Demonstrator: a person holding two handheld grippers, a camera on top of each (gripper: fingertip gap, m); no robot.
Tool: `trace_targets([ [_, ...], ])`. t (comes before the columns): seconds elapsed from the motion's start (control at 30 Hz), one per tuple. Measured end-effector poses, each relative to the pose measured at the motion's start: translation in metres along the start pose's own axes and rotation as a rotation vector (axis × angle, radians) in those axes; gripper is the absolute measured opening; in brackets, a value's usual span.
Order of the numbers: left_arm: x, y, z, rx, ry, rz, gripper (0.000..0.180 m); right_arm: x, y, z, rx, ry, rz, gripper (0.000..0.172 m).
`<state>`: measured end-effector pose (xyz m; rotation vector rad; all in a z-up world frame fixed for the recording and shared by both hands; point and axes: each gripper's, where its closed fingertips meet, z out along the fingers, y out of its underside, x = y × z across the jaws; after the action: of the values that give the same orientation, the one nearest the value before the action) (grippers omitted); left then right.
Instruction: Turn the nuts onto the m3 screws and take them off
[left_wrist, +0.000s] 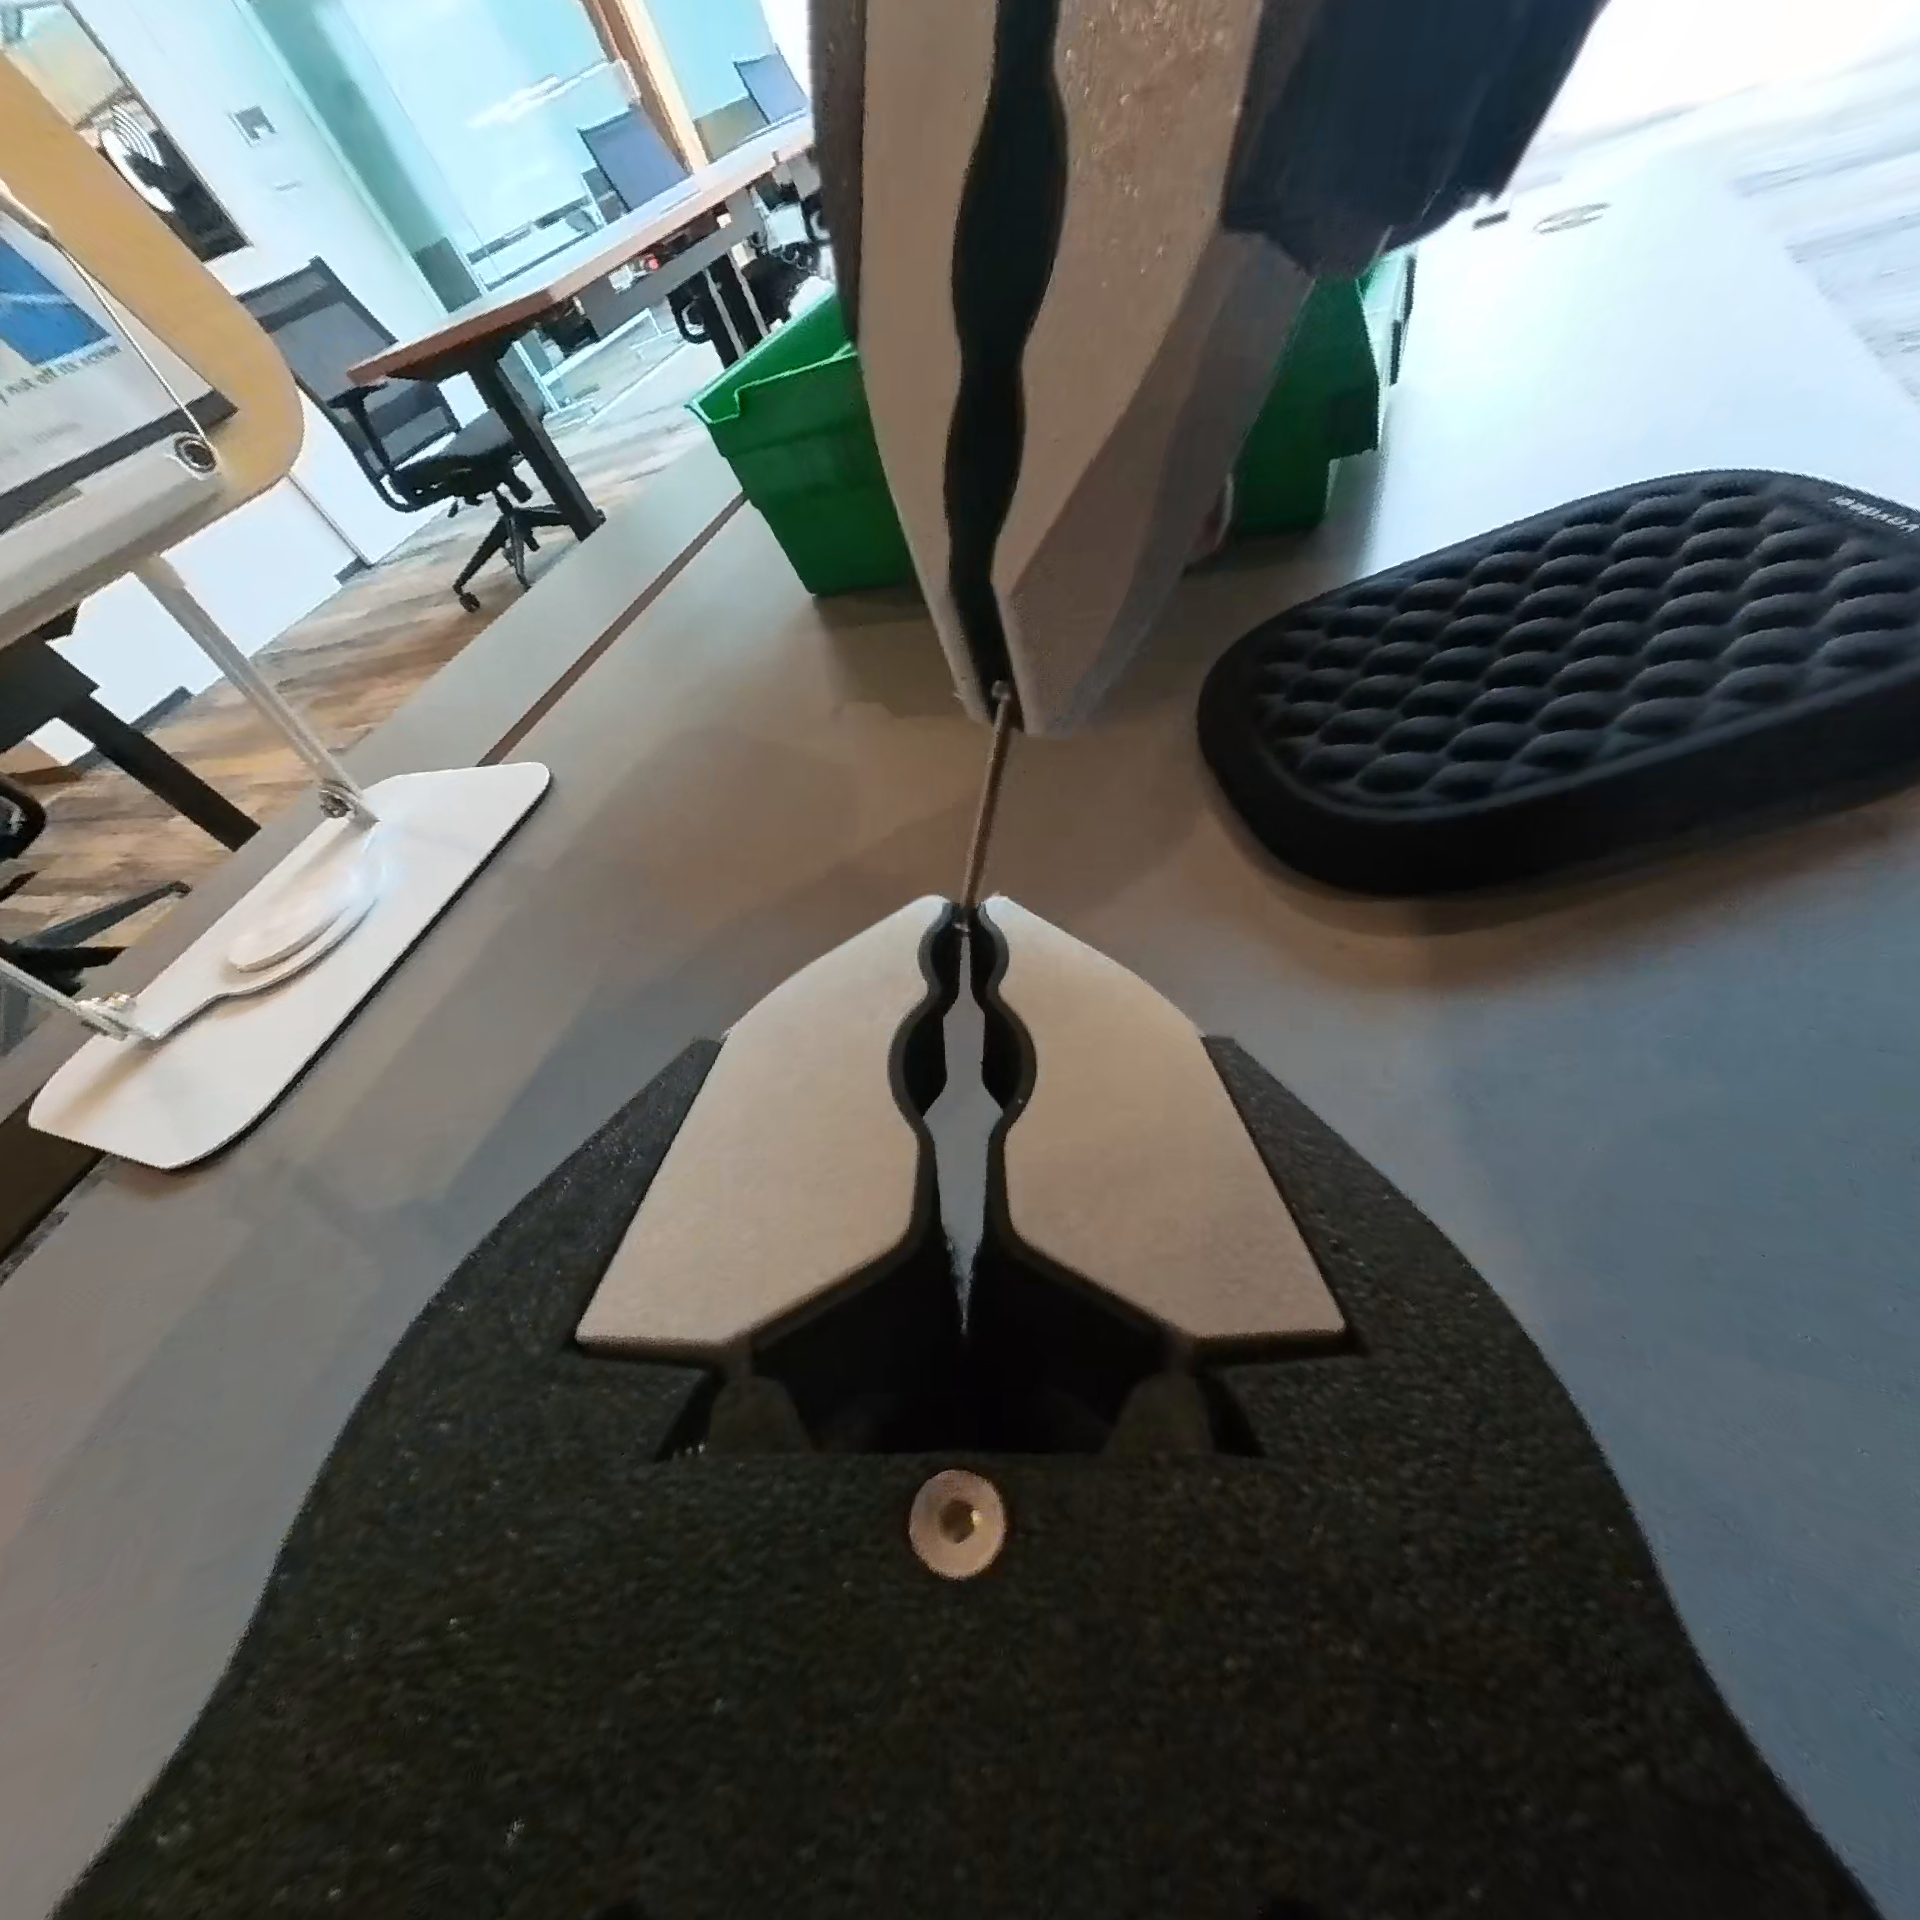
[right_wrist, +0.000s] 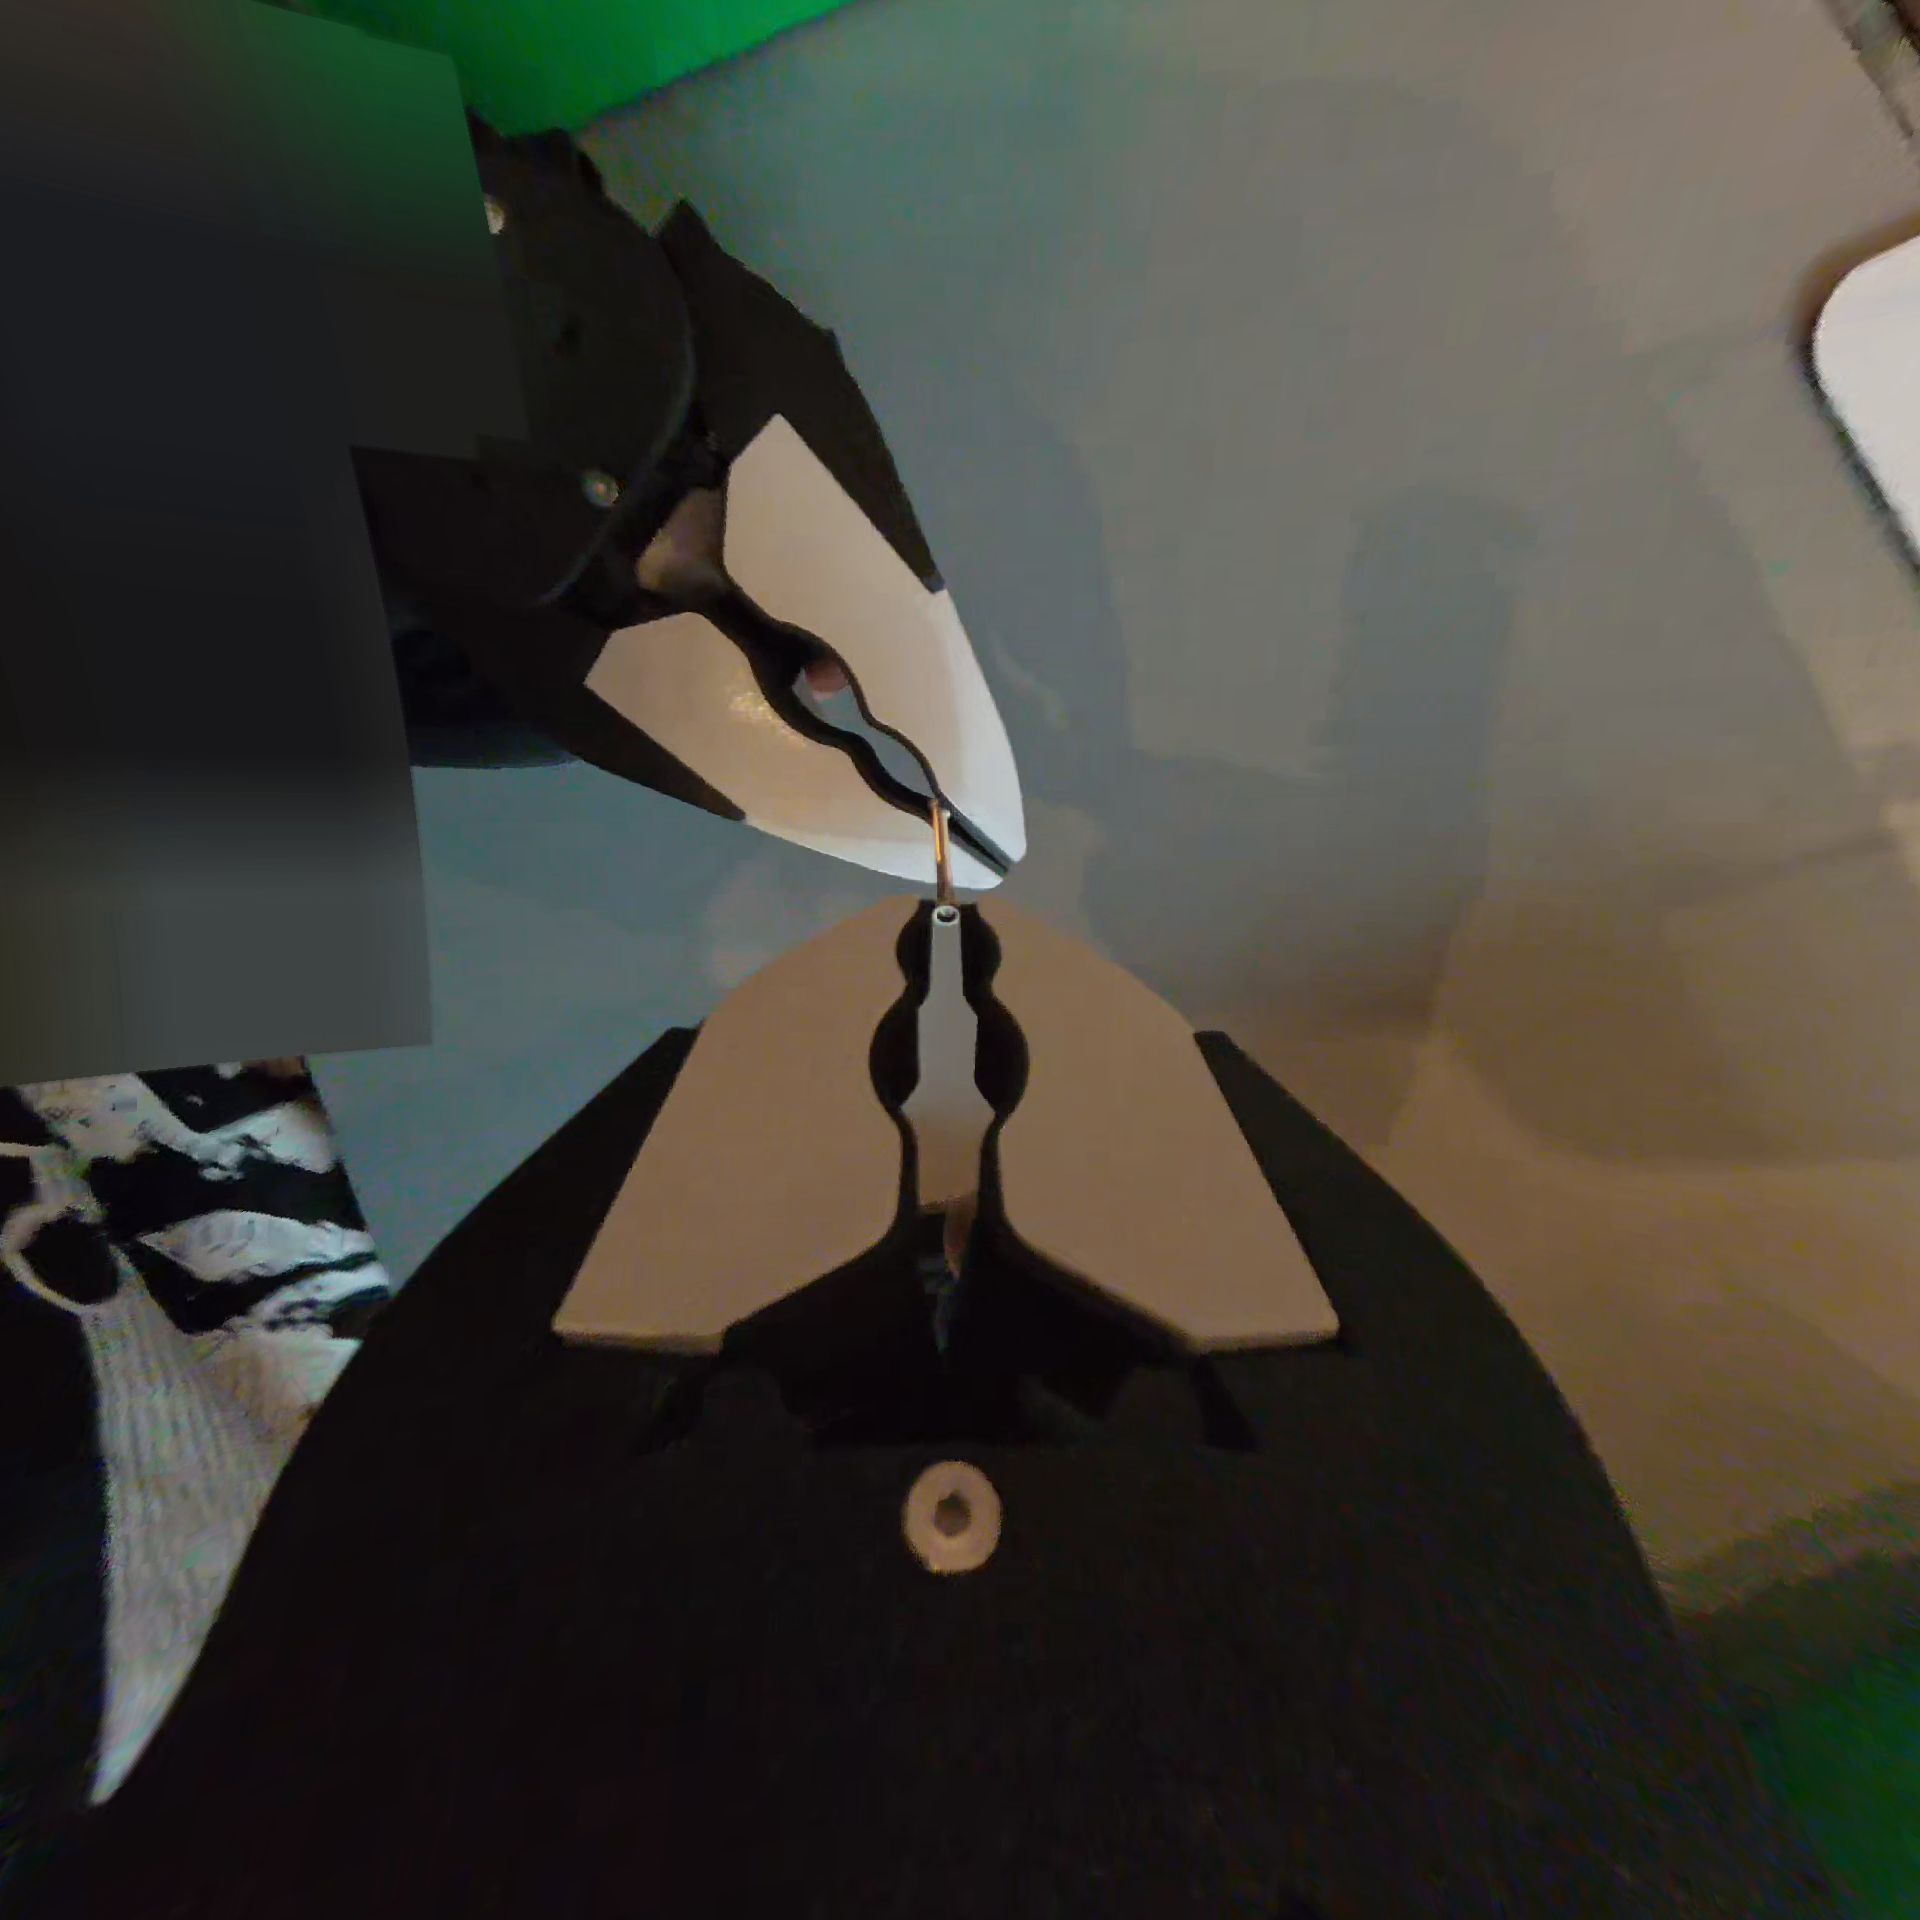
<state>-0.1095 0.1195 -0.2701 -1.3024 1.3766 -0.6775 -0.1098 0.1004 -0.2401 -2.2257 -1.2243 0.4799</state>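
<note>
Your left gripper is pinched tight on the lower end of the thin screw, above the grey table. Your right gripper is nearly closed on the small nut at the screw's other end.

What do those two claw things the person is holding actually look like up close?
Both look alike. The left claw has two pale, flat, leaf-shaped fingers with wavy black inner edges, set in a rough-textured black body with one silver bolt. The right claw matches: pale fingers, black body, pale bolt. No cables or sleeves show.
</note>
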Motion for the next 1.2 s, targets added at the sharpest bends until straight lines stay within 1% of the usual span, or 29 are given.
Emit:
trace_targets([
  [0.07, 0.005, -0.001, 0.0, 0.009, 0.051, -0.016, 0.0, -0.002, 0.001, -0.002, -0.018, 0.014, -0.174, 0.003],
  [0.13, 0.017, -0.002, 0.0, 0.026, 0.165, -0.066, 0.001, -0.01, 0.003, -0.003, -0.034, 0.004, -0.433, 0.003],
  [0.2, 0.03, -0.004, -0.003, 0.044, 0.295, -0.125, 0.001, -0.019, 0.005, -0.005, -0.053, 0.005, -0.744, 0.003],
  [0.27, 0.043, -0.004, -0.007, 0.047, 0.413, -0.173, 0.0, -0.033, 0.01, -0.009, -0.043, -0.031, -1.119, 0.003],
  [0.3, 0.047, -0.004, -0.008, 0.051, 0.458, -0.186, 0.0, -0.039, 0.013, -0.009, -0.048, -0.05, -1.246, 0.004],
  [0.37, 0.05, -0.007, -0.01, 0.067, 0.487, -0.197, 0.0, -0.045, 0.012, -0.01, -0.053, -0.074, -1.334, 0.004],
  [0.4, 0.05, -0.008, -0.01, 0.077, 0.49, -0.21, 0.0, -0.045, 0.011, -0.01, -0.052, -0.075, -1.35, 0.004],
  [0.47, 0.043, -0.011, -0.012, 0.11, 0.474, -0.245, 0.0, -0.044, 0.005, -0.012, -0.032, -0.07, -1.312, 0.004],
  [0.57, 0.035, -0.016, -0.013, 0.151, 0.431, -0.262, 0.0, -0.036, -0.001, -0.018, -0.003, -0.068, -1.119, 0.004],
  [0.7, 0.036, -0.011, -0.008, 0.11, 0.398, -0.231, 0.001, -0.025, -0.004, -0.025, 0.004, -0.064, -0.876, 0.004],
  [0.87, 0.038, -0.007, -0.005, 0.074, 0.399, -0.23, 0.001, -0.021, 0.006, -0.017, -0.103, -0.045, -0.856, 0.004],
  [1.0, 0.036, -0.007, -0.004, 0.072, 0.394, -0.246, 0.001, -0.019, 0.006, -0.013, -0.145, -0.044, -0.827, 0.004],
  [1.2, 0.033, -0.006, -0.004, 0.071, 0.383, -0.269, 0.001, -0.018, 0.006, -0.008, -0.177, -0.032, -0.831, 0.004],
])
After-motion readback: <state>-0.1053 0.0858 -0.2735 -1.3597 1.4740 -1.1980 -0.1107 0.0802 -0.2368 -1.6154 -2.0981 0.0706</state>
